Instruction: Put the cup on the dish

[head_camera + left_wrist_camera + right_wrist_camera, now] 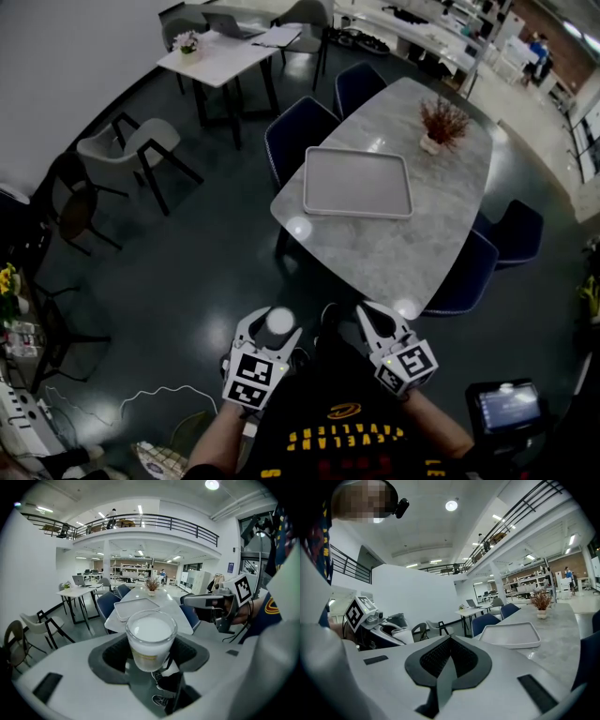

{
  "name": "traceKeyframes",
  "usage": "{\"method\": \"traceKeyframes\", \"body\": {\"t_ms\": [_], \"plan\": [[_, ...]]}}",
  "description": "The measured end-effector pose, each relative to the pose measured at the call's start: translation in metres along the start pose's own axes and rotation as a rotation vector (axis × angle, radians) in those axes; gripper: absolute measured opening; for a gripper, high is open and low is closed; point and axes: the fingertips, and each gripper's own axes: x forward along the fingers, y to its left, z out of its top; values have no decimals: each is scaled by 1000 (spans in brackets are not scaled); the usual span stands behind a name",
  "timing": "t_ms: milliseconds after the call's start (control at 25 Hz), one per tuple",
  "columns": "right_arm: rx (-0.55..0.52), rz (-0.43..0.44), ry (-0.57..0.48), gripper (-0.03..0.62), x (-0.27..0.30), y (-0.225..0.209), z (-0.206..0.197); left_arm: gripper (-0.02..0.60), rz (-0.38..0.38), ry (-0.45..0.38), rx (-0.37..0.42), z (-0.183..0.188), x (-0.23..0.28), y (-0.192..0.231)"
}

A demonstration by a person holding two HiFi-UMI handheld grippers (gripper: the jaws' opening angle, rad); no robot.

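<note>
A clear cup (151, 637) filled with something white sits upright between the pads of my left gripper (152, 662), which is shut on it. In the head view that cup (279, 321) and the left gripper (271, 328) hang low, over the dark floor short of the table. The dish is a flat grey tray (356, 183), empty, on the near half of the marble table (422, 253); it also shows as the tray (136, 607) and the tray (511, 635). My right gripper (449, 644) is shut with nothing in it, and the right gripper (373, 315) is level with the left one.
A potted dry plant (441, 122) stands on the table beyond the tray. Blue chairs (298, 127) line the table's left side, others (469, 277) its right. A white table (220, 56) and grey chairs (136, 150) stand to the left. A small screen (507, 405) is at lower right.
</note>
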Motion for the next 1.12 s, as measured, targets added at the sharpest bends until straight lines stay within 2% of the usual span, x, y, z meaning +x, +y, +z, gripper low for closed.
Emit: {"method": "traceKeyframes", "body": {"t_ms": [240, 560, 1000, 1120], "plan": [[16, 21, -9, 3, 43, -20, 6, 261, 15, 0, -3, 14, 26, 32], [30, 15, -41, 3, 91, -87, 35, 259, 43, 9, 20, 54, 87, 68], [54, -25, -66, 3, 108, -175, 60, 261, 42, 32, 66, 108, 159, 79], [58, -36, -62, 4, 110, -187, 65, 261, 36, 21, 53, 119, 174, 86]]}}
